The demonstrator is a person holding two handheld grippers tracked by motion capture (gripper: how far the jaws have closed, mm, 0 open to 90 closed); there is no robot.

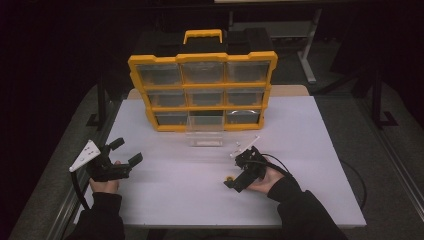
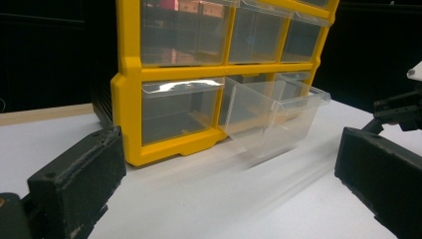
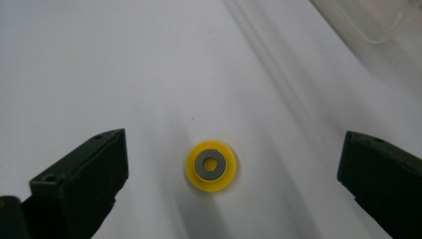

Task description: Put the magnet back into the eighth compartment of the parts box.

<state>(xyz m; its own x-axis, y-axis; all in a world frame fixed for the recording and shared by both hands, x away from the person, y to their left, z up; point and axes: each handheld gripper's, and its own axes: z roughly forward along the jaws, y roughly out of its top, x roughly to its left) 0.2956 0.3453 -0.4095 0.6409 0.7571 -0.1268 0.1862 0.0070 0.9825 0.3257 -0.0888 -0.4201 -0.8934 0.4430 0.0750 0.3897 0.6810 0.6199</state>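
Observation:
A small yellow disc [image 3: 210,166] with a grey ring in its middle lies flat on the white table. My right gripper [image 3: 231,147] is open just over it, one jaw on each side, neither touching. In the high view the disc [image 1: 228,178] shows at the tip of the right gripper [image 1: 234,181]. A clear plastic drawer [image 1: 204,134] stands on the table in front of the yellow organizer [image 1: 202,90]. My left gripper [image 1: 129,150] is open and empty at the table's left, aimed at the organizer [image 2: 130,114] and the clear drawer [image 2: 271,117].
The organizer holds several clear drawers and has a yellow handle [image 1: 202,35] on top. The bottom middle slot behind the pulled-out drawer looks vacant. The white table [image 1: 180,190] ends close to both forearms. A black cable [image 1: 350,175] trails off to the right.

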